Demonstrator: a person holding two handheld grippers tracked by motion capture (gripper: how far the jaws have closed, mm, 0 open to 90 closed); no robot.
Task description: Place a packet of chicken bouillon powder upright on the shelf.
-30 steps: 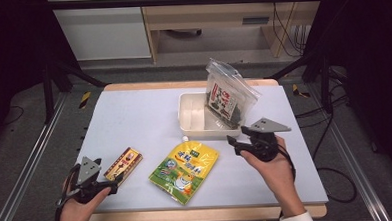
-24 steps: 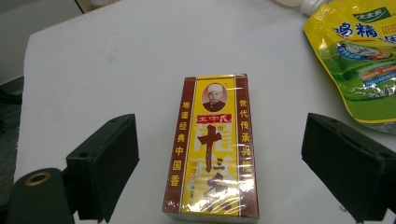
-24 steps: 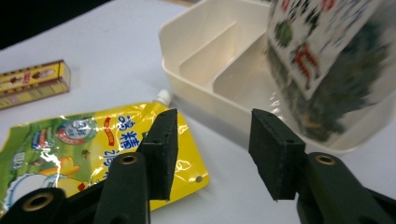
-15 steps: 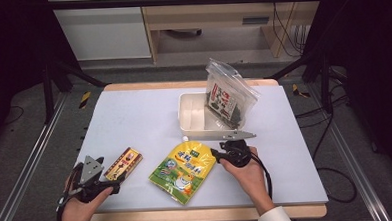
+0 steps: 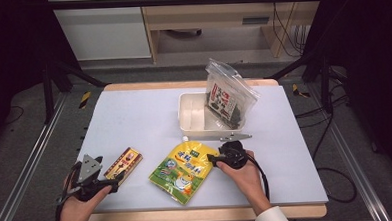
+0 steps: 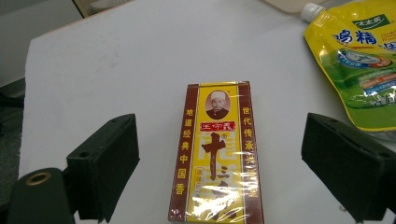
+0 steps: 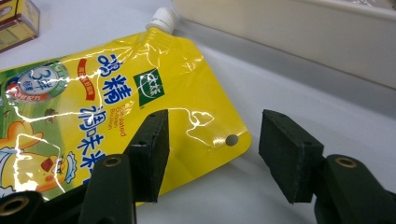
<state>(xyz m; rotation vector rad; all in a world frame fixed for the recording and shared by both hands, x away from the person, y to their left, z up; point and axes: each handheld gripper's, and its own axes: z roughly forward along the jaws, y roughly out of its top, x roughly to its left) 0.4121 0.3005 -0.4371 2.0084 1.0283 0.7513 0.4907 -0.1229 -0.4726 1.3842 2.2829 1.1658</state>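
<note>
A yellow spouted pouch (image 5: 184, 168) lies flat near the table's front middle. My right gripper (image 5: 212, 160) lies low at the pouch's right corner, pointing left. In the right gripper view that corner (image 7: 219, 135) sits between the jaws, untouched by the pads. The jaws have just been opening, and the right gripper (image 7: 217, 135) is open. A red-and-yellow box (image 5: 123, 163) lies at the front left. My left gripper (image 5: 116, 179) is open at the box's near end. In the left gripper view the box (image 6: 217, 154) lies between the wide jaws of the left gripper (image 6: 222, 140).
A white tray (image 5: 192, 118) stands behind the pouch. A clear bag of dark seaweed (image 5: 227, 100) leans in its right end. Bare white table surface (image 5: 129, 118) stretches at the back left. The table's front edge (image 5: 203, 215) runs just below both hands.
My right gripper came down and leftward from beside the tray to the pouch's right corner, tipping onto its side. The left gripper and the box stayed put.
</note>
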